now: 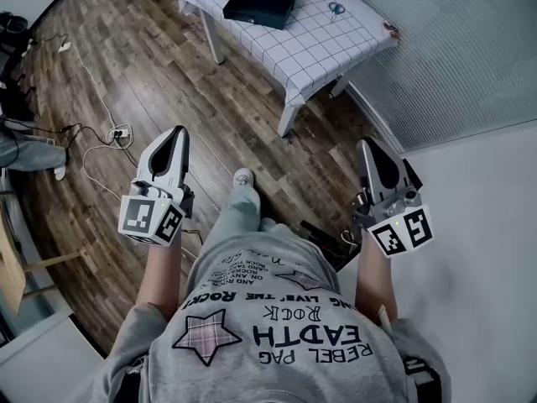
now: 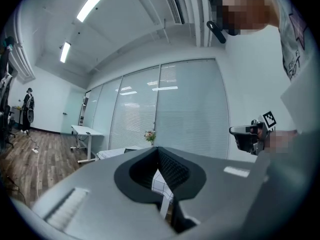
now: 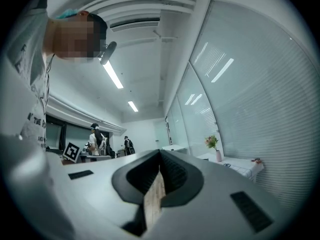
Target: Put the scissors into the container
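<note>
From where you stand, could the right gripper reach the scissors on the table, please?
Probably not yet. The right gripper, shut and empty, is held near your body, while the scissors lie on the checked table across the wooden floor. Nothing blocks the way; stepping closer should do.

Personal wear, as I see it from the head view:

- Grey short-sleeved T-shirt (image 1: 277,309) with black block lettering and a checked star patch (image 1: 204,336) on the front.
- Grey trousers (image 1: 239,212).
- One pale shoe (image 1: 242,177) is in view.

Handheld units:

- The left gripper (image 1: 179,137) and right gripper (image 1: 367,147) share one build. Each has a light grey shell tapering to a point around a black inner recess, and I can see ribbed black pads in the gripper views.
- Each carries a white cube with black square markers, the left cube (image 1: 151,218) and the right cube (image 1: 403,230).
- There is dark exposed hardware beside the right unit.
</note>
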A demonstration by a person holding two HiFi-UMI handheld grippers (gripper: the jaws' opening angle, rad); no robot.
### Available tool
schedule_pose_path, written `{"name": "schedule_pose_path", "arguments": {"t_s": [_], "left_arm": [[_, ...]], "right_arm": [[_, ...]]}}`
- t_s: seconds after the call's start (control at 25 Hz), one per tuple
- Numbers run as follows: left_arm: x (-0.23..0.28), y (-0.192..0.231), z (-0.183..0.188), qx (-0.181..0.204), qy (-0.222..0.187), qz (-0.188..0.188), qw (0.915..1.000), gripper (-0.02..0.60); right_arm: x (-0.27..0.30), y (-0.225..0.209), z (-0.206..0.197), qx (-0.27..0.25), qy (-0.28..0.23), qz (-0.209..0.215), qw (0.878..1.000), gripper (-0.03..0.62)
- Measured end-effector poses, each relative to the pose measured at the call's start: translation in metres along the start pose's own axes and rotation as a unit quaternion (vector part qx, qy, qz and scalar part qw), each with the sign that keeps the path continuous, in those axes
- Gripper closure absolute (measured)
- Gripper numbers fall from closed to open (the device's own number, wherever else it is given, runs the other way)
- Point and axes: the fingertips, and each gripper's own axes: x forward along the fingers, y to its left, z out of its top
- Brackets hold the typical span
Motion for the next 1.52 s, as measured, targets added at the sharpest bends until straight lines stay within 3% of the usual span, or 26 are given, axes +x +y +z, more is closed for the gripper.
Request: {"name": "schedule_pose_path", "arguments": {"t_s": [0.36,0.88,1.52], "left_arm": [[0.08,0.054,0.019,0.001,-0.005,-0.01,0.9999,0.58],[0.182,0.123,0.029,0.004,-0.006,-0.05,0.9987,0.58],[0.217,0.173,0.009,-0.019,0.017,-0.062,0.9978,0.58]], "right_arm": [[0.083,-0.032,0.006,-0.003,-0.005,0.0,1.0,0.58],[0.178,-0.073,-0.001,-0.001,-0.004,-0.033,0.999,0.579],[0.238,-0.076,-0.018,0.006,0.012,-0.049,0.999,0.579]]}}
